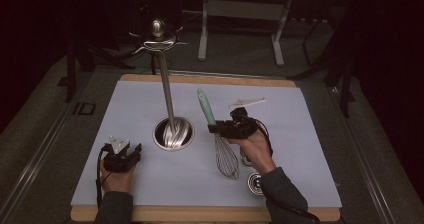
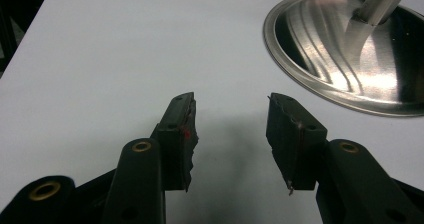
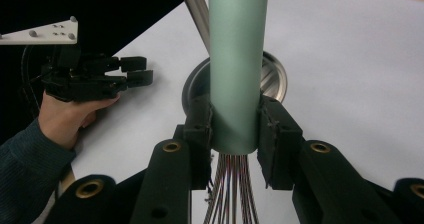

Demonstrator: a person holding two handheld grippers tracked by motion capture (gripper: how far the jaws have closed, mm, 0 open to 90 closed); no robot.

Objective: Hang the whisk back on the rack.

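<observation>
Right gripper: jaws clamped on the pale green cylindrical handle of the wire balloon whisk, just above the wires, whisk held over the white table mat. Left gripper: jaws apart, nothing between them, resting on the mat near the round steel base of the upright utensil stand.

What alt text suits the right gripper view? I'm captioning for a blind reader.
Two black fingers clamp the pale green handle of a whisk, its wires hanging toward the camera. Behind, a round metal stand base sits on a white table.
</observation>
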